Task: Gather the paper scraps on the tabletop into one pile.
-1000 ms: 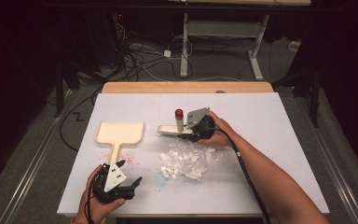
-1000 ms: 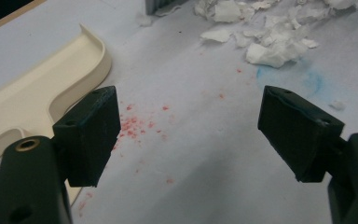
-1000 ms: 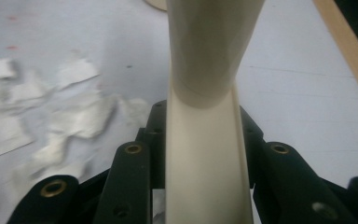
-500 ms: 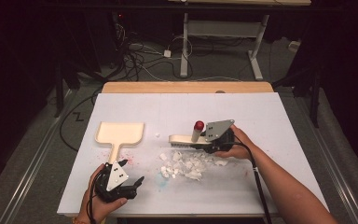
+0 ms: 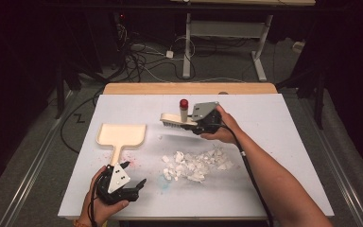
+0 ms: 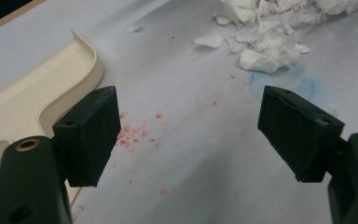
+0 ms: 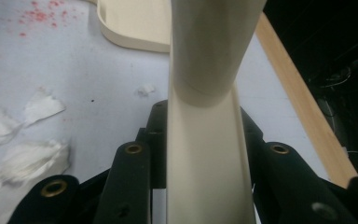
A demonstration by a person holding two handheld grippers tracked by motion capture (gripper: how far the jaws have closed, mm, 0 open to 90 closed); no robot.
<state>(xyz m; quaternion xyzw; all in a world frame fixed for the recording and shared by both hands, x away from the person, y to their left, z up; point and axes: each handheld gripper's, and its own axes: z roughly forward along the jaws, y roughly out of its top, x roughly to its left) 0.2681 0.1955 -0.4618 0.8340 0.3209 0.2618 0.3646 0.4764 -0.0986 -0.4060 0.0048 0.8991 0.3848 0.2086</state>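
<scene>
A cream brush [image 5: 172, 120] with an upright red-capped stub [image 5: 184, 105] hangs above the table, just beyond the pile of torn white paper scraps [image 5: 194, 163]. My right gripper [image 5: 197, 126] is shut on the brush handle [image 7: 206, 121], its jaws pressed to both sides. The cream dustpan [image 5: 121, 134] lies flat at the left with its handle toward the front. My left gripper [image 5: 135, 183] rests near the front edge, open with nothing between its jaws, beside the dustpan [image 6: 32, 100] and short of the scraps [image 6: 265, 44].
A white sheet [image 5: 274, 118] covers the table, with a wooden strip [image 5: 189, 88] along the far edge. Red specks [image 6: 135, 133] and a faint blue stain [image 6: 303, 86] mark the sheet near the left gripper. One stray scrap [image 7: 145, 89] lies near the dustpan [image 7: 135, 23].
The right gripper carried the brush right and nearer, close to the scraps, then back to the far left, higher above the table. The left gripper has stayed in place, open.
</scene>
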